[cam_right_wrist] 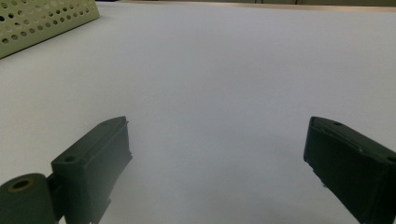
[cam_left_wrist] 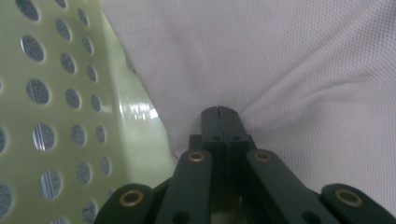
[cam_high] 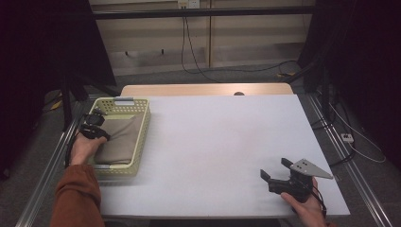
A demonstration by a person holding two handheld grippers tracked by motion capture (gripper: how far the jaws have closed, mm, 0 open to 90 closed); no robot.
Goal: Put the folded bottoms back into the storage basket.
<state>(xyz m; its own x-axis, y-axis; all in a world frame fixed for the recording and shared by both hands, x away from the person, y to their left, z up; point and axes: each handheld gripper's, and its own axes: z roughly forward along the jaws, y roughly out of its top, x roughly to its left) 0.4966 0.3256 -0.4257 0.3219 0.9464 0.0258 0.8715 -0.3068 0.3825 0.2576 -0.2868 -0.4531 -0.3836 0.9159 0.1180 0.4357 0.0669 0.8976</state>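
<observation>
A pale yellow-green perforated basket [cam_high: 142, 137] stands at the table's left edge with a folded beige cloth [cam_high: 120, 139] inside. My left gripper [cam_high: 94, 126] reaches into the basket from its left side. In the left gripper view its jaws [cam_left_wrist: 219, 112] are pressed together, tips sunk in the cloth [cam_left_wrist: 280, 60], and creases fan out from them. The basket wall [cam_left_wrist: 56, 116] rises close on the left. My right gripper [cam_high: 275, 168] rests near the table's front right corner, its jaws wide apart over bare table [cam_right_wrist: 217, 154] with nothing between them.
The white table top [cam_high: 217, 132] stretches between the basket and my right gripper. A corner of the basket [cam_right_wrist: 42, 18] shows far off in the right gripper view. Cables lie on the floor beyond the table, and dark curtains hang at both sides.
</observation>
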